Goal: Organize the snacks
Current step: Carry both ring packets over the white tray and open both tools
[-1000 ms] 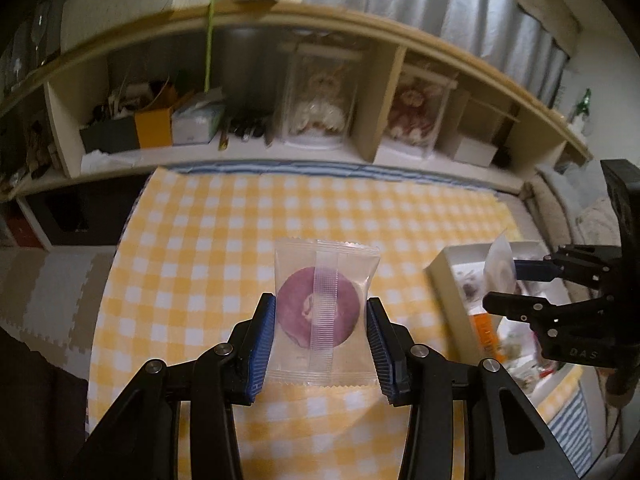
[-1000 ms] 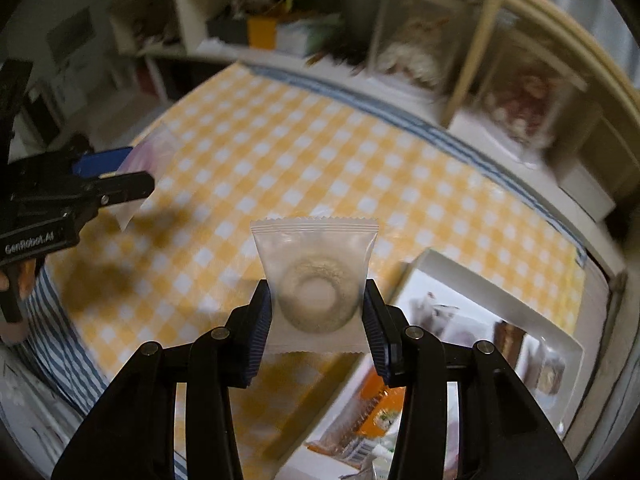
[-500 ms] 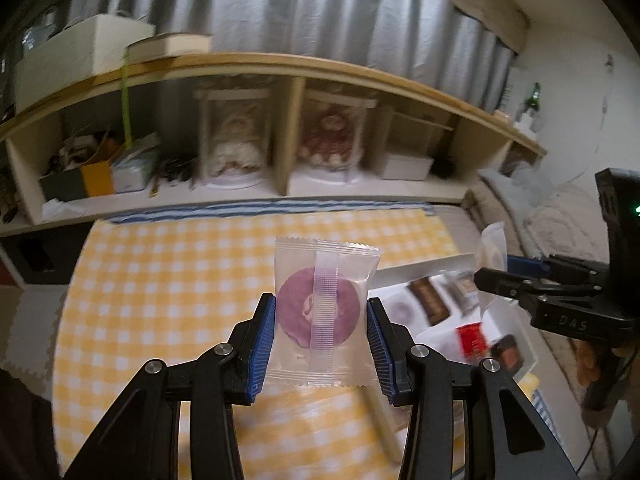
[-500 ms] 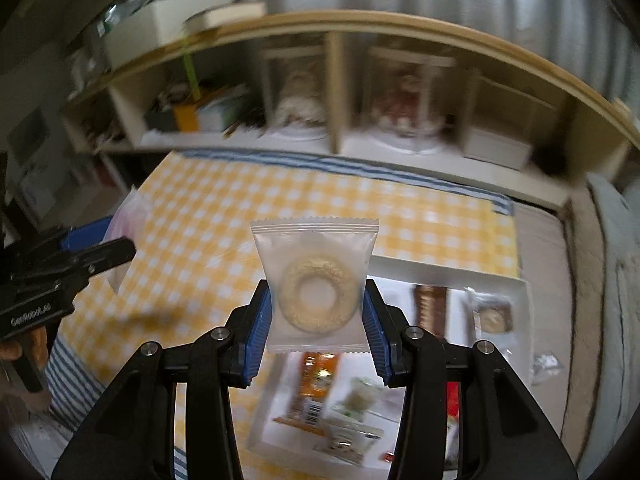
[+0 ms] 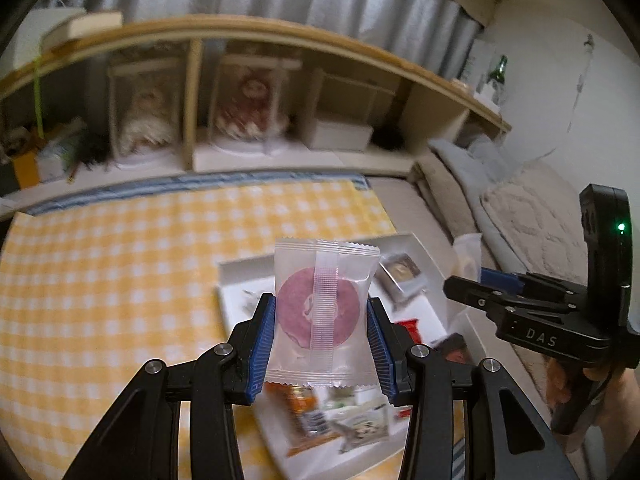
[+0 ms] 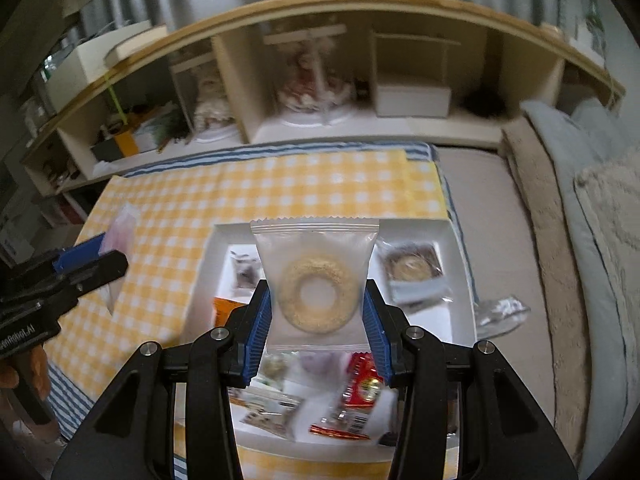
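My left gripper [image 5: 322, 344] is shut on a clear packet with a purple round snack [image 5: 320, 312], held up over the white tray [image 5: 240, 270]. My right gripper [image 6: 316, 326] is shut on a clear packet with a pale ring-shaped snack [image 6: 318, 292], also above the white tray [image 6: 416, 226]. The tray lies on the yellow checked cloth [image 5: 112, 280] and holds several wrapped snacks. In the left wrist view the right gripper [image 5: 476, 276] shows at the right edge. In the right wrist view the left gripper [image 6: 90, 258] shows at the left edge with its packet.
A long wooden shelf [image 6: 312, 12] with dolls, boxes and clutter runs along the back. A crumpled clear wrapper [image 6: 502, 312] lies just right of the tray. Beige and grey cushions [image 6: 592, 216] lie to the right. A person's hand [image 5: 576, 388] holds the right gripper's handle.
Both grippers have swung to the right with their packets, from over the bare checked cloth to over the white tray. Both grips are unchanged.
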